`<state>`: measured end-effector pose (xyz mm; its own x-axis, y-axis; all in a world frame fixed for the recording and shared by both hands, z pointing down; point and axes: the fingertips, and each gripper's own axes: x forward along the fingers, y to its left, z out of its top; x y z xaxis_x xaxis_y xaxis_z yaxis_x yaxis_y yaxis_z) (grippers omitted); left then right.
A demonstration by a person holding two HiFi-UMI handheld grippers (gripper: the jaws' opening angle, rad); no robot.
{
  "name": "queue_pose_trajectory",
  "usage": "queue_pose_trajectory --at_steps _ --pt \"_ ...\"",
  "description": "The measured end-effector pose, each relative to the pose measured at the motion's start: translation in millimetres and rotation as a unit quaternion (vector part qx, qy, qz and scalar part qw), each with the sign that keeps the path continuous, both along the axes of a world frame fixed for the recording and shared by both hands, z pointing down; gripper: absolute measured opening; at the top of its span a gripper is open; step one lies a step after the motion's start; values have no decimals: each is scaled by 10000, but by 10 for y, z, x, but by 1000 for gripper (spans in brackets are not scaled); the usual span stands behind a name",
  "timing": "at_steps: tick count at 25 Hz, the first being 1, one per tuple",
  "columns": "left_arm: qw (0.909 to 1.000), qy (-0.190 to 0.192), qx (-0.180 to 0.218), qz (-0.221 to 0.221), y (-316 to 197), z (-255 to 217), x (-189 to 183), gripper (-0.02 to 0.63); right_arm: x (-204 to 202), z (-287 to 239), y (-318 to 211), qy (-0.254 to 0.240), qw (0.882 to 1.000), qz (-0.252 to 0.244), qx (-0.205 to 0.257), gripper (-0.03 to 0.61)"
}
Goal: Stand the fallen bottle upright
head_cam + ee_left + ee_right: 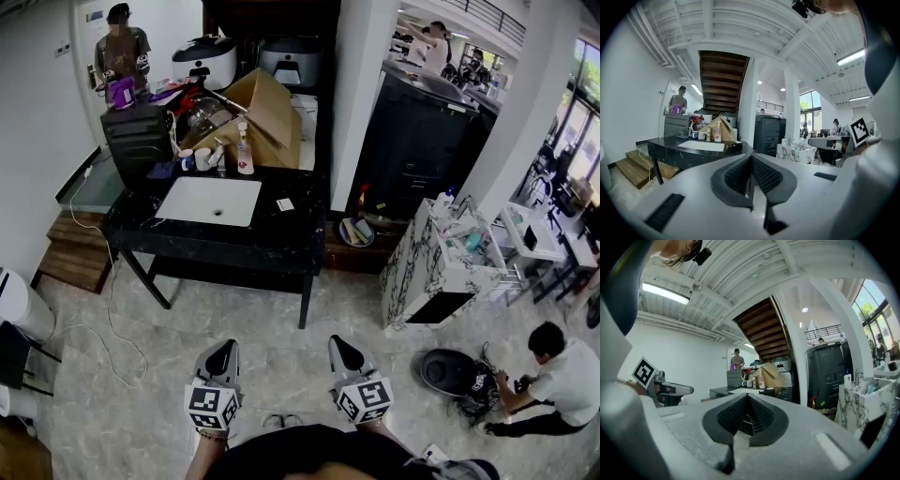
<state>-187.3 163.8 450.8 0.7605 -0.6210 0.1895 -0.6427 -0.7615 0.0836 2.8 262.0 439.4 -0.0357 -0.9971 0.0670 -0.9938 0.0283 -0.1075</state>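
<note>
Held the left tool (222, 351) and the right tool (343, 349) side by side, low in front of the body. Jaws of each were pressed together with nothing between them. Stood well short of the black table (281, 236), which lay far ahead of both tool tips.

Could not single out the fallen bottle at this range. Judged it to lie at the table's far side, beyond the white sink basin (208, 201) and near the cardboard box (268, 109) and cups (202, 159). Saw only one pump bottle (244, 150), already upright, far ahead and nearly in line with the left tool.

Called for closing the distance first, then confirming the target before parting either tool's jaws. Best gripped across the body near mid-length and pivoted on its base edge. Required release only once seated flat, clear of the upright pump bottle.
</note>
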Motion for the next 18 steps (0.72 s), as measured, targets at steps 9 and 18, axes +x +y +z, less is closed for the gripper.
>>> queue_pose_trajectory --at_steps 9,18 --pt "9997 28 -153 213 26 52 91 5 -31 9 20 -19 10000 7 -48 5" --pt "9988 61 -124 462 38 36 283 5 39 2 82 39 10000 76 -29 5"
